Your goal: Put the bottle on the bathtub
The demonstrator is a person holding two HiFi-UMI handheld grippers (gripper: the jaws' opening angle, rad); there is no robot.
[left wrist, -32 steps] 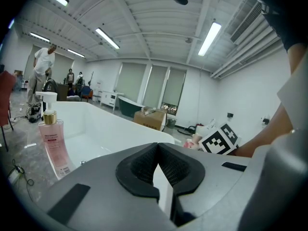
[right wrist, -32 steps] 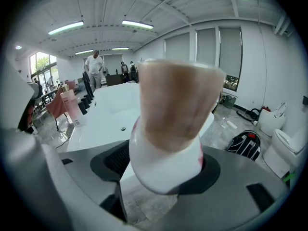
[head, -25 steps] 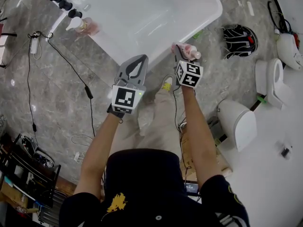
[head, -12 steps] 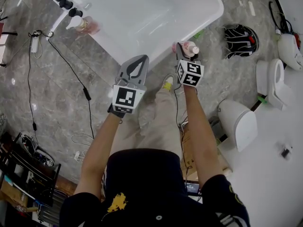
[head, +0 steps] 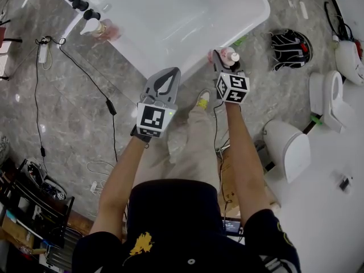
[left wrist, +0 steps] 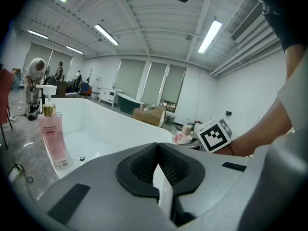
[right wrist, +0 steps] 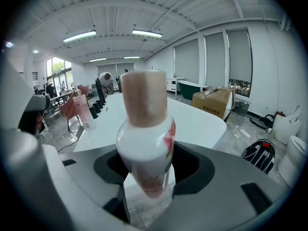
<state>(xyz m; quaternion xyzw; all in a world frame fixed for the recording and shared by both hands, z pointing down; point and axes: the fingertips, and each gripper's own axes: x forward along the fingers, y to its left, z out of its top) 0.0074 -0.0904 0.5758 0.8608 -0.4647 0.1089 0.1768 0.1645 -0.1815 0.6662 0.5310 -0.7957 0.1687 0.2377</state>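
Observation:
A white bottle (head: pixel 230 56) (right wrist: pixel 147 129) with a pink print and a beige cap stands upright between my right gripper's jaws (head: pixel 222 59) (right wrist: pixel 147 179). These jaws have just been closing and now press on its lower body. The bottle hangs over the grey floor just off the near right corner of the white bathtub (head: pixel 257 17) (right wrist: pixel 192 119). My left gripper (head: pixel 164 77) (left wrist: pixel 158 170) is shut with nothing in it, just in front of the tub's near rim.
A pink pump bottle (head: pixel 101 30) (left wrist: pixel 52 139) stands on the tub's left rim beside black tap knobs (head: pixel 74 2). A cable (head: pixel 85 75) runs across the floor on the left. A black bag (head: pixel 289 48) and white toilets (head: pixel 286 148) lie to the right.
My right gripper has tilted a little and edged toward the tub's corner with the bottle in it. The left gripper has stayed put.

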